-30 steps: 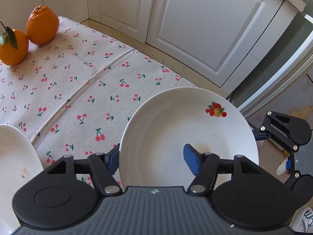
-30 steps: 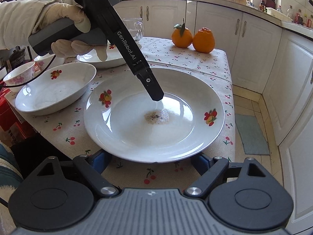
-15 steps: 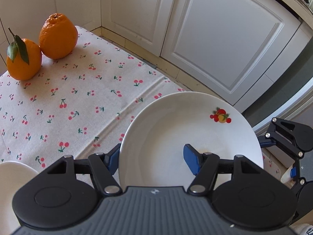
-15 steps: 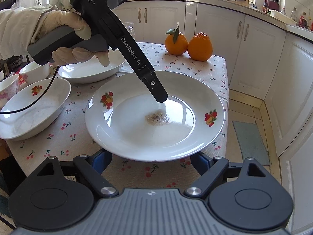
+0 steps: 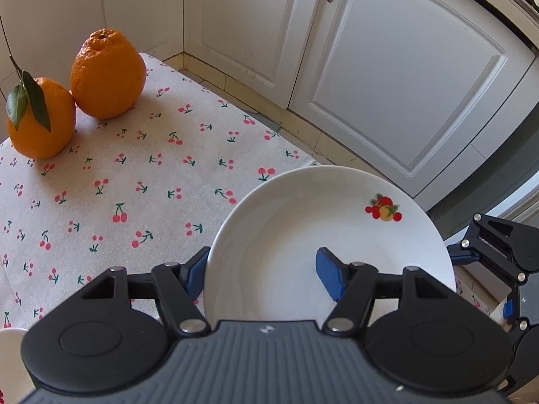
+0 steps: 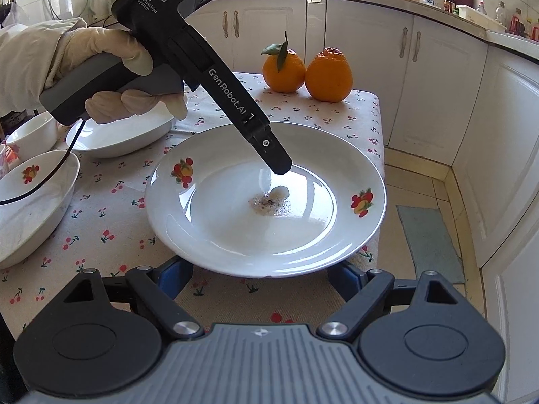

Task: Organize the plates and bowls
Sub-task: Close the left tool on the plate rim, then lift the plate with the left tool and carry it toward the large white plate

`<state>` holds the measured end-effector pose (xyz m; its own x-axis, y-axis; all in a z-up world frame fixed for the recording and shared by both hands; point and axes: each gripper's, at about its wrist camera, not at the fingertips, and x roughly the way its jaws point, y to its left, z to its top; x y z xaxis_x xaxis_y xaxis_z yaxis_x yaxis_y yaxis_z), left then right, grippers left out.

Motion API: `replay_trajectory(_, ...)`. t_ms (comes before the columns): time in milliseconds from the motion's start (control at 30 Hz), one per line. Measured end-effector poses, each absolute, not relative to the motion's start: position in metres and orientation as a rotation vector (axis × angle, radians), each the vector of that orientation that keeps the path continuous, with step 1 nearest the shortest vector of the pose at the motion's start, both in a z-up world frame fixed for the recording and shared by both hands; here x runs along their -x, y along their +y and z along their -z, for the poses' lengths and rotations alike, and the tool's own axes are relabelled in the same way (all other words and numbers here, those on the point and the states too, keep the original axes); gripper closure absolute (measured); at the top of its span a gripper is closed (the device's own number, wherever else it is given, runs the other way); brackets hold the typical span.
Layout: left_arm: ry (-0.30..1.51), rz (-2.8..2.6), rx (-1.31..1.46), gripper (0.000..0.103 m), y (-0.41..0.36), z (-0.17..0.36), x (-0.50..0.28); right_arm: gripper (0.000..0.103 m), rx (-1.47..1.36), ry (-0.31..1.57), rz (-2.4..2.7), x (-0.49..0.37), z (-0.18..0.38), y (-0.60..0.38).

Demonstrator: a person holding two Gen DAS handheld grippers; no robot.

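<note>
Both grippers spread wide: plate [image 5: 303, 229] rim straddled by left gripper [image 5: 262, 272], ungripped; near rim flanked by right gripper [image 6: 259, 277], contact unclear.

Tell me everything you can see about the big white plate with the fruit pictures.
The large round white plate looks like glazed ceramic, shallow, with a broad rim carrying small red-and-yellow fruit motifs. A speckled brownish residue sits at its centre. It sits at the corner of the cherry-print tablecloth. The left hand-held gripper straddles its rim, one blue finger inside. The right hand-held gripper has its fingers spread beneath the near edge.
</note>
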<state>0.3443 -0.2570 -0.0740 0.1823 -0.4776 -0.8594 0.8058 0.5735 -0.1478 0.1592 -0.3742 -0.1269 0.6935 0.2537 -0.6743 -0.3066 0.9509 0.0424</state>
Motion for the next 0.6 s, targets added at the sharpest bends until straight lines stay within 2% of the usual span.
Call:
replay_trajectory(333,1.024,0.930,-0.385,0.037,-0.259,0.072,-0.344,0.013,0.071,0.743,-0.298,-0.158,0.127,-0.372)
replay_trajectory(400,1.026,0.928,-0.378,0.034,-0.259,0.071,-0.344,0.012,0.066,0.744,-0.296,-0.158,0.127,-0.372)
replay_trajectory(500,1.010,0.910,-0.377,0.028,-0.256,0.065,-0.341,0.000,0.047,0.730,-0.293,-0.156,0.125,-0.372)
replay_trajectory(600,0.979,0.888,-0.360,0.024,-0.247,0.051,-0.334,0.000,0.049,0.729,-0.275,-0.148,0.118,-0.370)
